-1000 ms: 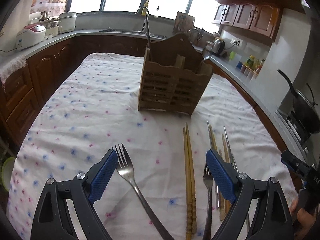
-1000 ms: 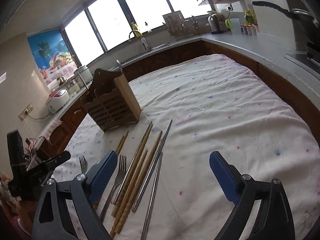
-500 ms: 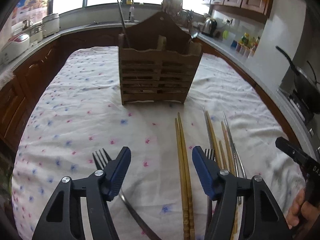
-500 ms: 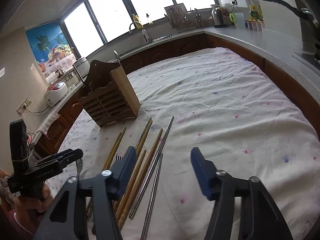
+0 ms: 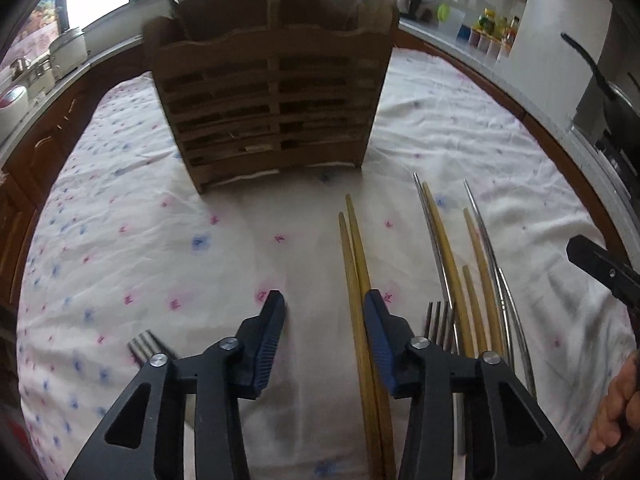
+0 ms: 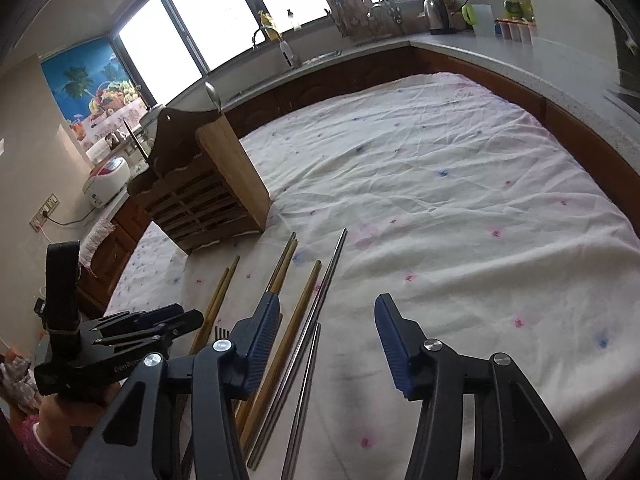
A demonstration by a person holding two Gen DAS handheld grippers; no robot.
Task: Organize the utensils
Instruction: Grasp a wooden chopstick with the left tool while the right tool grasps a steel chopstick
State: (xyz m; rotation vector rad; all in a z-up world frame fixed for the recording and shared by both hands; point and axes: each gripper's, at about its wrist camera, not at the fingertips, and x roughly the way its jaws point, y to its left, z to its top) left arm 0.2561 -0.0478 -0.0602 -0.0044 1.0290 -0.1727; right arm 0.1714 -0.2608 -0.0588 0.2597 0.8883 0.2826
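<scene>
- Far left in the left wrist view: a fork (image 5: 141, 345), tines only, flat on the flowered tablecloth (image 5: 120, 240), half hidden behind the left gripper's arm; set apart from the other cutlery, likely to be taken on its own.
- Left gripper (image 5: 324, 320): low over the cloth, fingers partly open, nothing between them; right finger pad (image 5: 378, 340) just beside the bamboo chopstick pair (image 5: 356, 264), apparently lined up to take it.
- Ahead, upright: wooden slatted utensil holder (image 5: 272, 100), a spoon bowl and a dark handle already poking out of the top; placed within reach as the destination for everything lying loose.
- Right of the pair: a second fork (image 5: 440, 320), more bamboo chopsticks (image 5: 444, 248) and steel chopsticks (image 5: 486, 240), laid roughly parallel, tips toward the holder, which suits sorting by kind.
- Right gripper (image 6: 326, 334): fingers wide, holding nothing, hovering over the steel chopsticks (image 6: 326, 280), left pad above the bamboo ones.
- Judged stage: early, most utensils not yet stowed.
</scene>
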